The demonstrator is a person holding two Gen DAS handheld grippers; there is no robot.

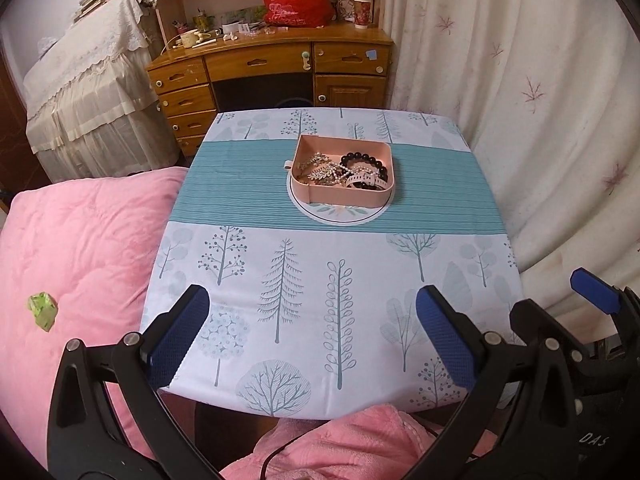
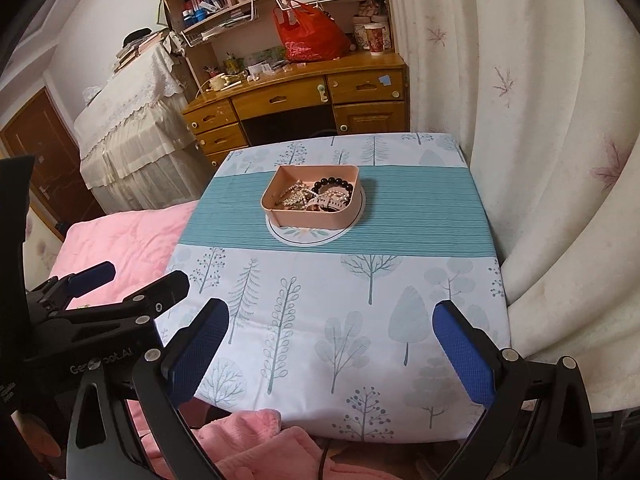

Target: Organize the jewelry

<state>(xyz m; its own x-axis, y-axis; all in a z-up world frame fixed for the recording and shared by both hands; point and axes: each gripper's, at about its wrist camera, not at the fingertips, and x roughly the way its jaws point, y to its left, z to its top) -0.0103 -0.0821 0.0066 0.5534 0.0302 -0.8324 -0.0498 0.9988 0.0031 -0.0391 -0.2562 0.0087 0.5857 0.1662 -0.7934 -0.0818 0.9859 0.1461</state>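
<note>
- The small table (image 1: 320,320) fills the middle of both views, draped in a white cloth printed with pale trees and crossed by a teal striped band (image 2: 420,208).
- Cream curtains (image 1: 520,80) hang down the right side, touching the table's right edge.
- A pink quilt (image 1: 80,240) lies to the left of the table, with a crumpled green scrap (image 1: 43,310) on it.
- Beyond the table stands a wooden desk (image 2: 296,96) with drawers, and on top of it a red plastic bag (image 1: 294,0).
- Left gripper (image 1: 312,320) hovers over the near edge of the table, its blue-padded fingers spread wide with nothing between them.
- Right gripper (image 2: 330,332) sits just beside it, also over the near edge, jaws wide apart and empty.
- Both tools are well apart from the jewelry.
- A round white mat (image 1: 340,214) lies on the teal band, far side of the table.
- On that mat rests the pink tray (image 1: 340,196), open-topped with rounded corners.
- Inside the tray: a black bead bracelet (image 1: 366,160) toward the right, a white band (image 1: 362,179) over it, and a tangle of sparkly silver pieces (image 1: 318,170) to the left, all heaped together and touching.
</note>
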